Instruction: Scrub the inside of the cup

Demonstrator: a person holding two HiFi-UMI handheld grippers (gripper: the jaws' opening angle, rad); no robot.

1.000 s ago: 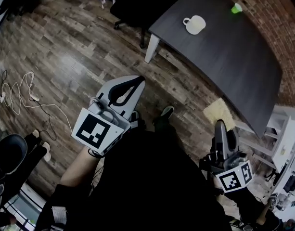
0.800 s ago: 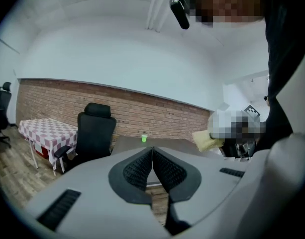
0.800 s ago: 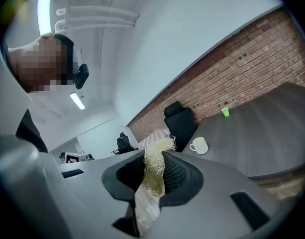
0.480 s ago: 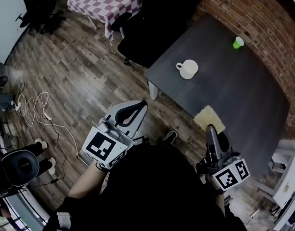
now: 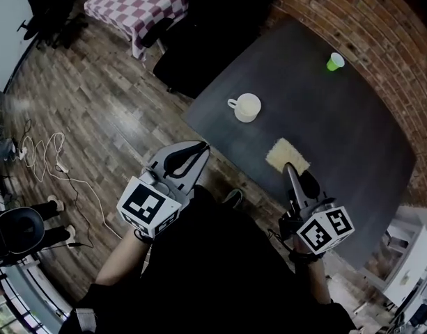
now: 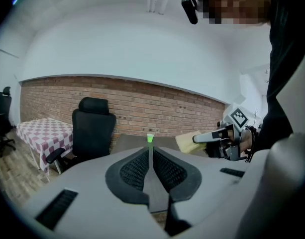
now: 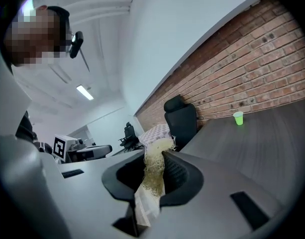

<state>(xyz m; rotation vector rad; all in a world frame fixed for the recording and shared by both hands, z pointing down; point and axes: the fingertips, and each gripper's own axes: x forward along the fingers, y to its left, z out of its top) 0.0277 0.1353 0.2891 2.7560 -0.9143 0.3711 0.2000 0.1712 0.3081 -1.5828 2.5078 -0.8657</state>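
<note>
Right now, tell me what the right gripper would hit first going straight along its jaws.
Probably the white cup: in the head view the right gripper, shut on the scrub pad, points towards it. Its own view looks level over the table, so it might pass above.

We've got the cup (image 5: 246, 107) on the desk (image 5: 352, 145), near its left end. Small cup (image 5: 334, 62) sits further back and right, well apart from it, by the brick wall (image 5: 380, 26). Scrub pad (image 5: 288, 156) is between the jaws of the right hand-held gripper (image 5: 288, 166), over the desk's near edge, near the cup. Left hand-held gripper (image 5: 201, 147) is off the desk, over the floor (image 5: 95, 96). Chair (image 5: 213, 26) stands behind the desk's left end, cloth-covered table (image 5: 136, 5) left of it. Cable (image 5: 42, 160) lies on the floor far left.
</note>
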